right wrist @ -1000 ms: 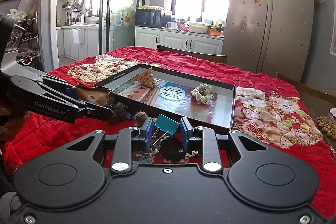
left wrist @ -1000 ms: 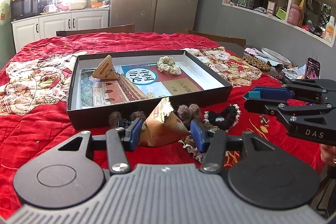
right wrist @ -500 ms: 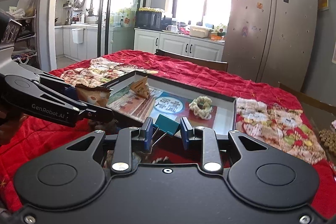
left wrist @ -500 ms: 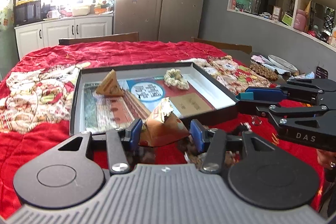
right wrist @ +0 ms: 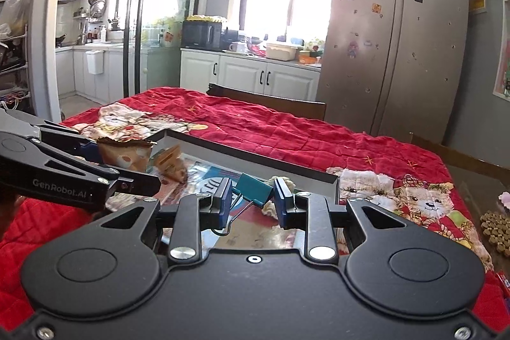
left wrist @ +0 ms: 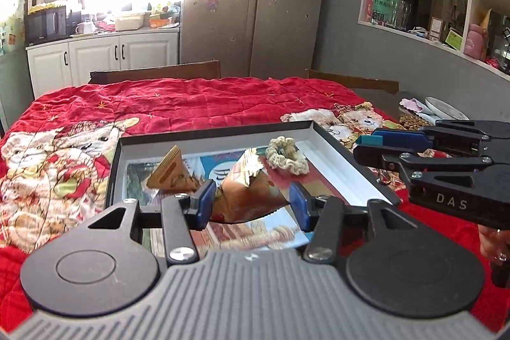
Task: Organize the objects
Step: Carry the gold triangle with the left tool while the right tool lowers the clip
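A shallow black box [left wrist: 353, 163] with a printed floor lies on the red quilt. Inside it sit a tan pyramid packet [left wrist: 169, 174] and a cream scrunchie [left wrist: 285, 155]. My left gripper [left wrist: 251, 203] is shut on an orange pyramid packet [left wrist: 247, 191] and hangs over the box's near part. My right gripper [right wrist: 251, 201] is shut on a teal binder clip [right wrist: 253, 188], also over the box [right wrist: 255, 153]. In the right wrist view the left gripper [right wrist: 137, 180] and its packet [right wrist: 126, 153] show at the left; in the left wrist view the right gripper [left wrist: 366, 145] shows at the right.
The red quilt [left wrist: 191, 104] with bear prints covers the table. Wooden chair backs [left wrist: 156, 73] stand at its far edge. A beaded mat [right wrist: 497, 226] and plates [left wrist: 443, 107] lie on the right side. A hand [left wrist: 492, 244] holds the right tool. Fridge and cabinets stand behind.
Both grippers moved forward from the quilt in front of the box to above the box, still gripping the packet and the clip. The dark scrunchies by the box front dropped out of view.
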